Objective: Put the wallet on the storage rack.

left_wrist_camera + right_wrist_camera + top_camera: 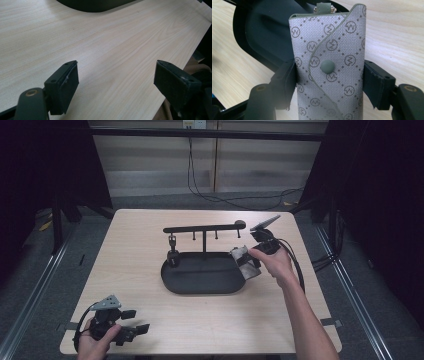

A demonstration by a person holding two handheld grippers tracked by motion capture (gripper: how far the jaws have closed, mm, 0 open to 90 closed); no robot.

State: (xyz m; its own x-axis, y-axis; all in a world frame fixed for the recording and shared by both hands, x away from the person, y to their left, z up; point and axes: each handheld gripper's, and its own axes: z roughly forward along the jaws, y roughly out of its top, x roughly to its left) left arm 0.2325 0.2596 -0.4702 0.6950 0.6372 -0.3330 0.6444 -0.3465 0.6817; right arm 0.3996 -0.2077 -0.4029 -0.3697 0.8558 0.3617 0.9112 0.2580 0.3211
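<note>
Pouch (329,72), grey patterned fabric with a snap button: we see it pinched between the right claw (248,261) over the right end of the black tray (200,282). Left claw (115,85), spread, holding nothing, rests at the table (140,265) near edge.

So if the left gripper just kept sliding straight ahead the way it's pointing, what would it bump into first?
Probably the black tray. The open left gripper points across bare table with nothing between its jaws, and the tray's dark rim lies ahead, though slightly off to one side, so it might just graze it.
</note>
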